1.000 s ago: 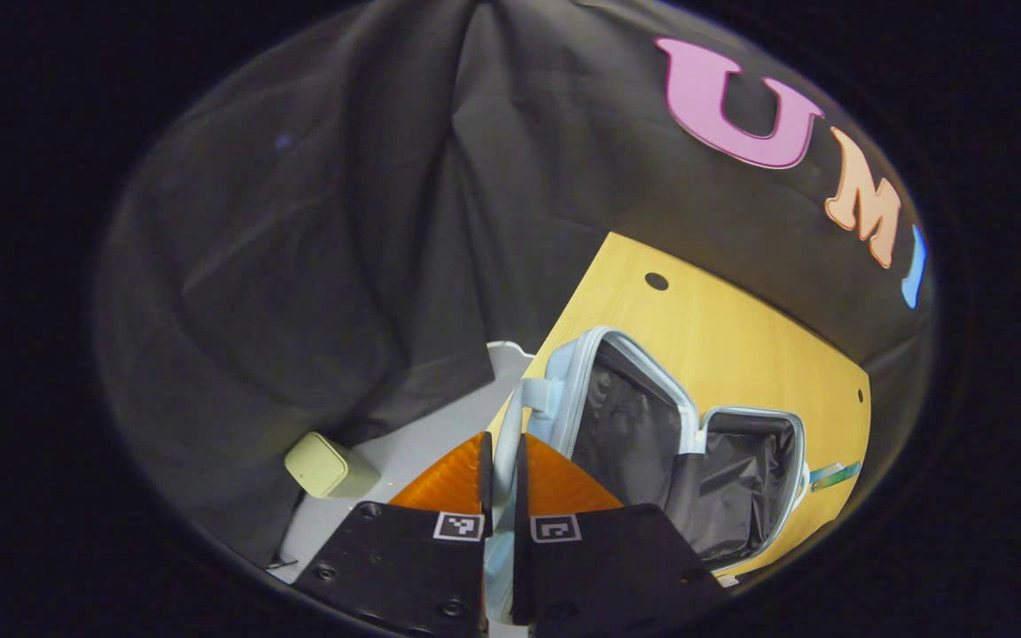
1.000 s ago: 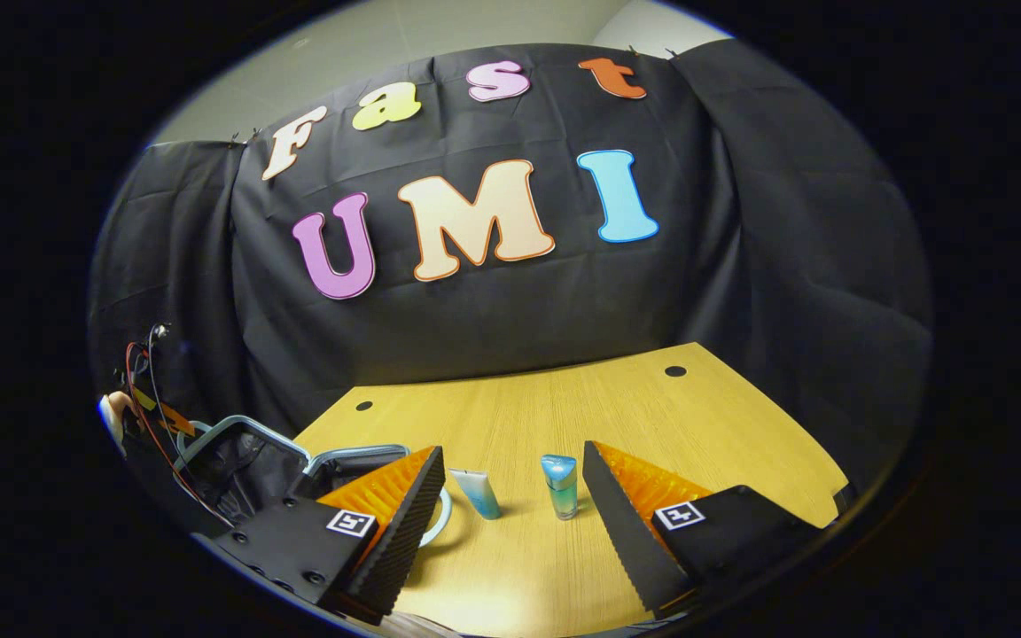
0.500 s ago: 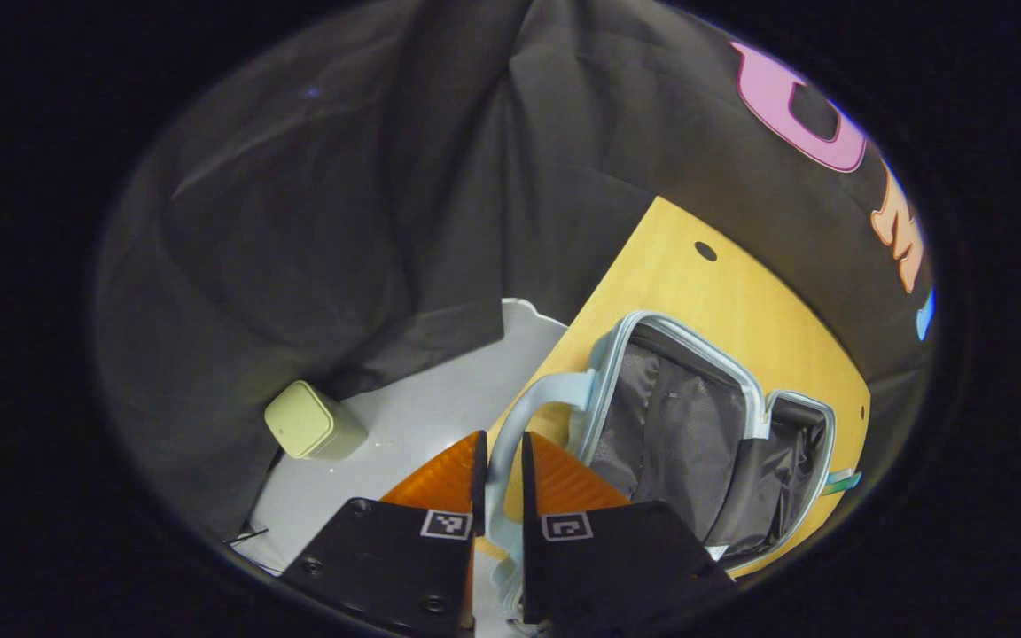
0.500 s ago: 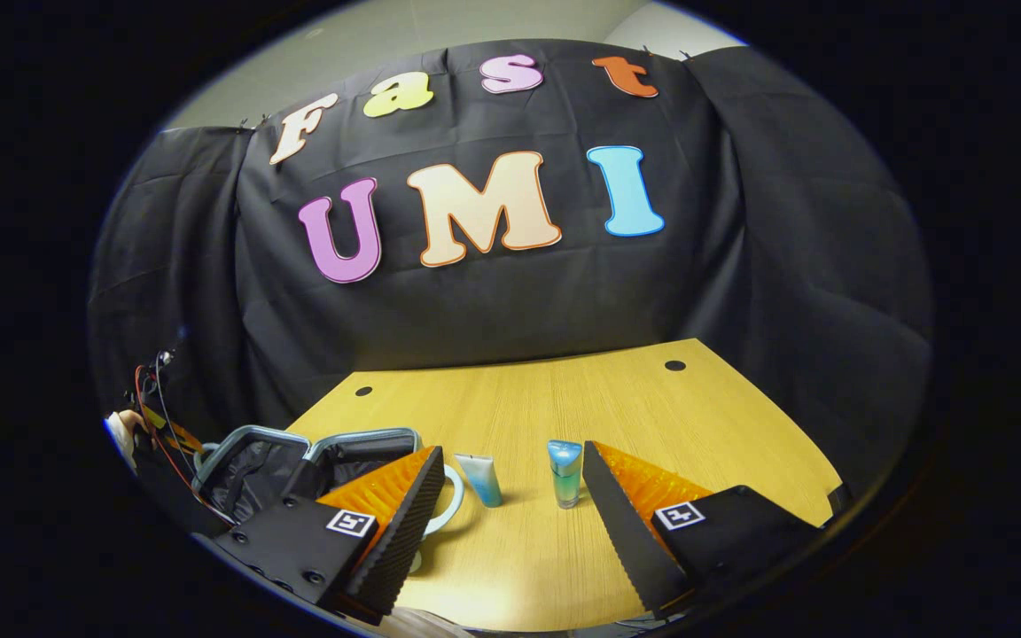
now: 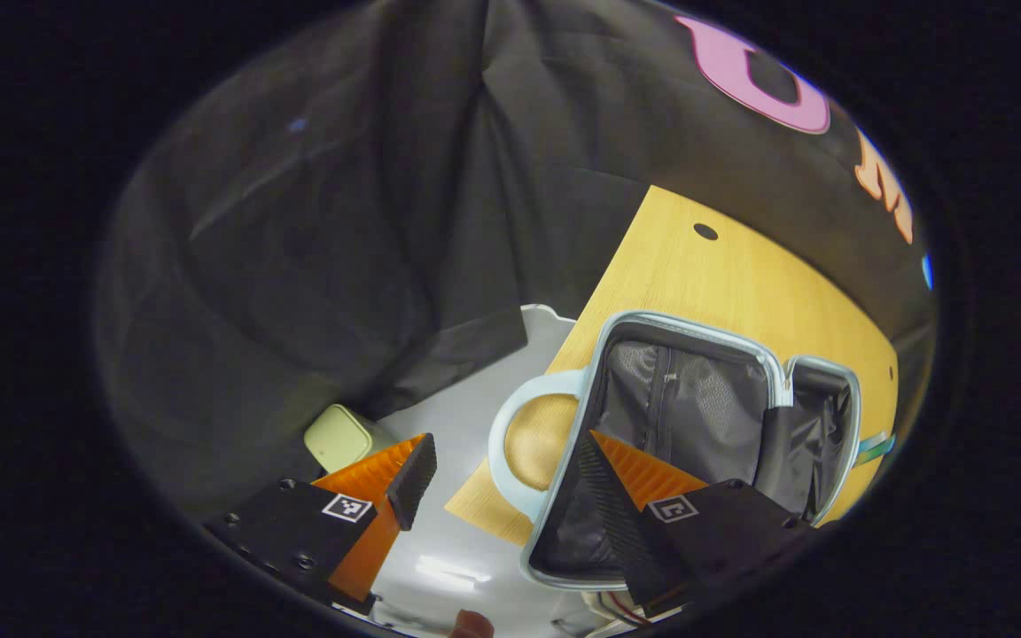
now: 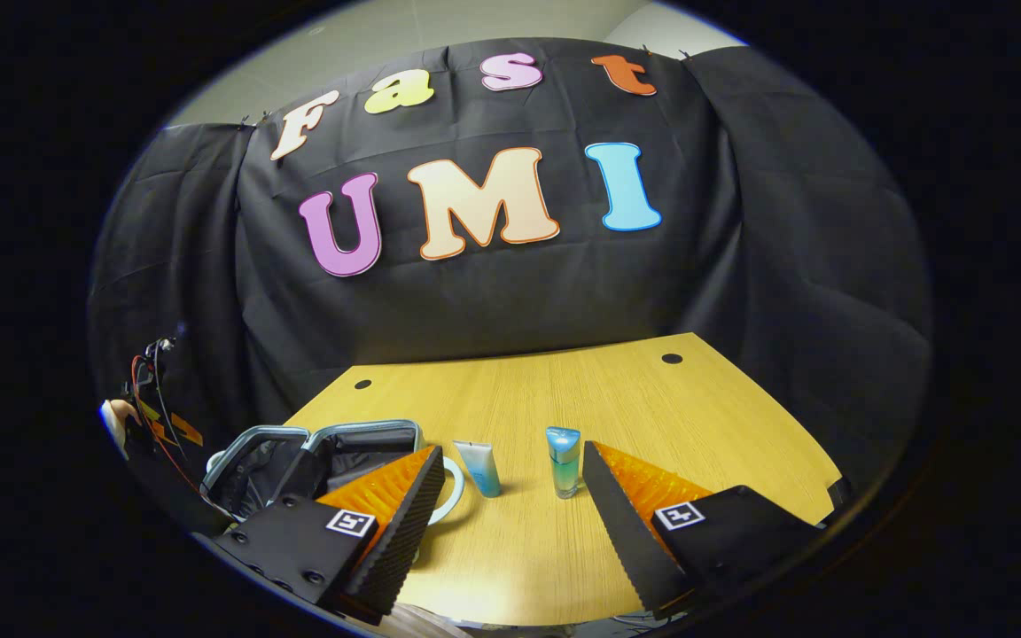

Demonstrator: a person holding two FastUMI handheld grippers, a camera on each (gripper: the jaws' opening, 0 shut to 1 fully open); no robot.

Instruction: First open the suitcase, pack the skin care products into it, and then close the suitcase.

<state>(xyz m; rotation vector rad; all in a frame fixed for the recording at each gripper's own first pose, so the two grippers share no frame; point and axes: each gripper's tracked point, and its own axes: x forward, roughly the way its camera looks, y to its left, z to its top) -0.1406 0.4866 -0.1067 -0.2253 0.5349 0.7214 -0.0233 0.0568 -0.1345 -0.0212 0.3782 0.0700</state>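
The light blue suitcase lies open on the wooden table, its dark lining showing in both halves. Its looped handle hangs over the table's edge, between the spread fingers of my left gripper, which is open and holds nothing. In the right gripper view the suitcase sits at the left. A pale blue tube and a small teal bottle stand upright on the table just beyond my right gripper, which is open and empty. The bottle is close to its right-hand finger.
A pale green box sits on the light floor beside the table, against the black cloth. A hand and red cables of the other gripper show at the far left. Bare wood stretches behind the products.
My left gripper was shut on the suitcase handle; it has let go and opened. The lid has come down flat. The right gripper has hardly moved.
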